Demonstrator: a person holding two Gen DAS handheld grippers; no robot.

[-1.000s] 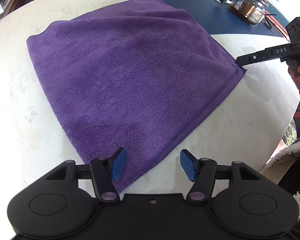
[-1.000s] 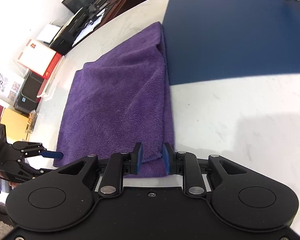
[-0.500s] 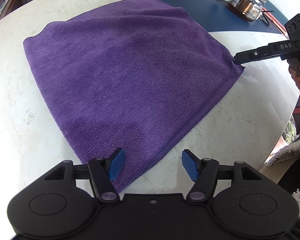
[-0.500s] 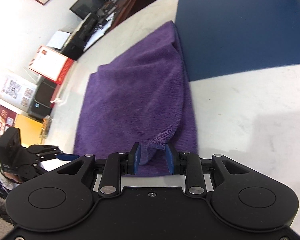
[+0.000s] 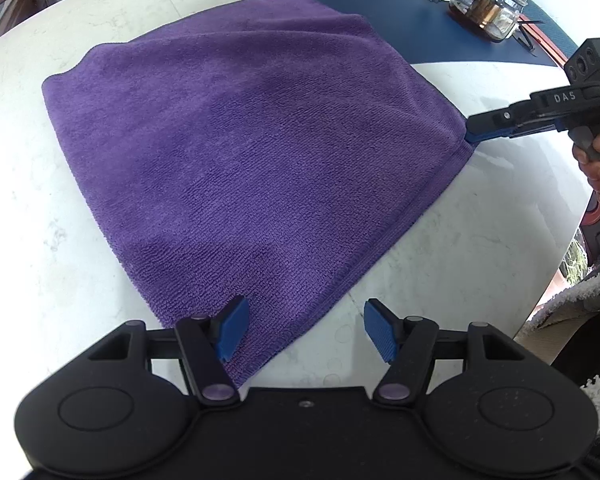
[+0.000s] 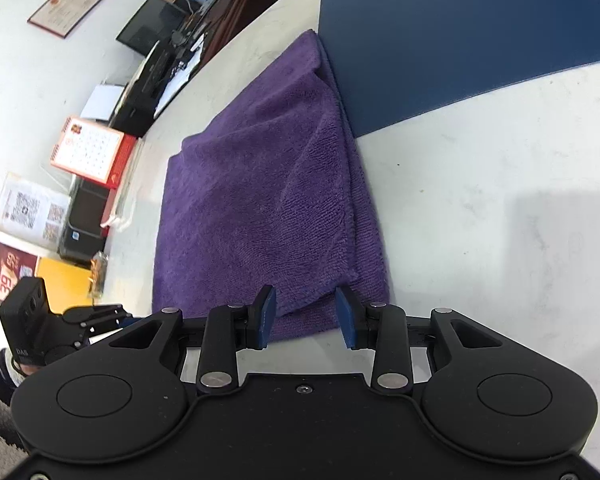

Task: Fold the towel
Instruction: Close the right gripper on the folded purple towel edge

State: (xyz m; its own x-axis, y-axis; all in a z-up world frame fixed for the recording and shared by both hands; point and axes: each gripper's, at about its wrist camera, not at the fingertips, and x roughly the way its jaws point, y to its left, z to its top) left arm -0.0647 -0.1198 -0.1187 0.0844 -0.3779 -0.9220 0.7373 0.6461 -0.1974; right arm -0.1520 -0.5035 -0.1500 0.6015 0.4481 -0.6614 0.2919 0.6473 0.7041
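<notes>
Purple and soft, the towel (image 5: 252, 160) lies flat on the white stone table (image 5: 460, 260), already folded over once.

In the left wrist view, the left gripper (image 5: 304, 330) hangs over the towel's near corner at 6 o'clock. Its jaws stand wide and hold nothing; one blue pad is over the cloth, the other over bare table. To fold well, I think it should drop down, pinch both layers at the corner, then lift together with the other side. At 3 o'clock the right gripper (image 5: 474, 134) touches the towel's far corner, and its arm reads "DAS". A glass pot (image 5: 486, 10) sits at 1 o'clock.

In the right wrist view, the right gripper (image 6: 306, 316) is opening, with the towel (image 6: 260, 208) corner between its pads but not squeezed. At 9 o'clock a red calendar (image 6: 90, 148) shows tiny numbers I cannot read. A poster (image 6: 4, 276) at 8 o'clock says "39".
</notes>
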